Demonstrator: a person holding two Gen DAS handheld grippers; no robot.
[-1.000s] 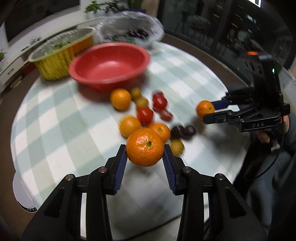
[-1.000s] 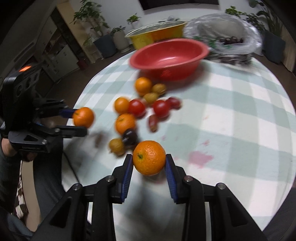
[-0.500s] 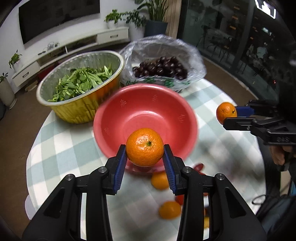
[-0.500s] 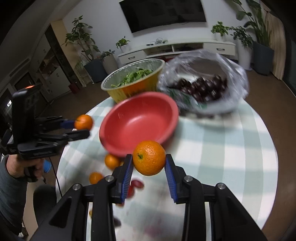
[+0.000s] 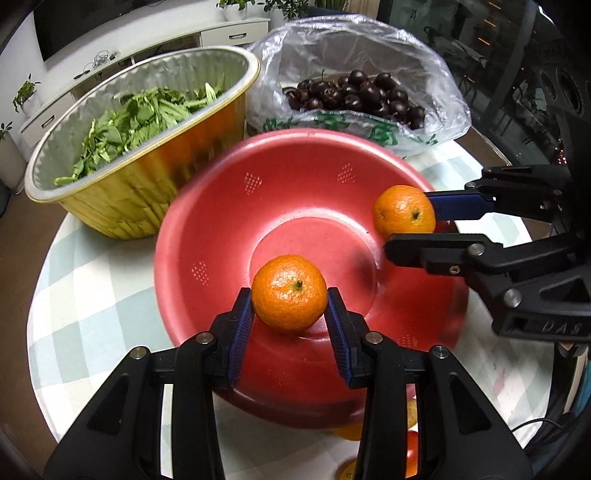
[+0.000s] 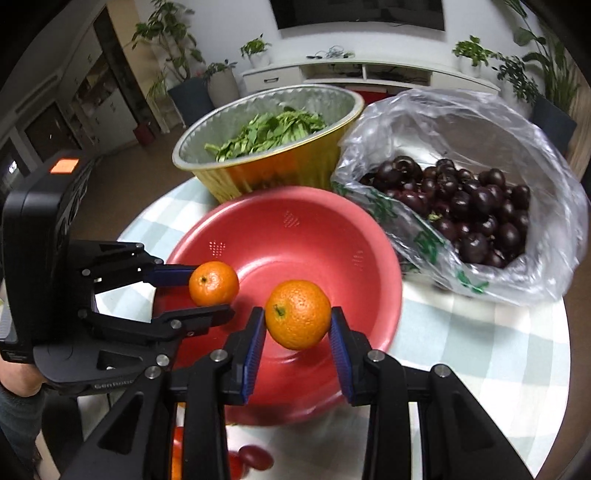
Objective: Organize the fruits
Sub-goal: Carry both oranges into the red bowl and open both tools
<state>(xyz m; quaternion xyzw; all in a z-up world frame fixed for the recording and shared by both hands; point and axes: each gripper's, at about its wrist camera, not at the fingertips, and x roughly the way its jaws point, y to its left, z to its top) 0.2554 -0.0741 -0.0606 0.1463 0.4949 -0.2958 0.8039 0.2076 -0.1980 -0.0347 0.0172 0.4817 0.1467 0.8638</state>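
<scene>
Checked tablecloth (image 5: 92, 295), red bowl (image 5: 221, 229) below, each hand-held gripper (image 5: 290, 314) (image 6: 298, 325) grasping a dimpled orange (image 5: 290, 297) (image 6: 297, 314)

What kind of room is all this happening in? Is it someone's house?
Most likely a home living and dining room. A round table with a checked green-and-white cloth holds food, and behind it stand a low white TV cabinet under a dark wall-mounted screen and several potted houseplants.

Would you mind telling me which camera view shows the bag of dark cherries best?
The right wrist view: the plastic bag of cherries sits close, its mouth facing the camera, with individual cherries distinct. The left wrist view shows the same bag farther back, behind the red bowl, with fewer cherries visible.
</scene>
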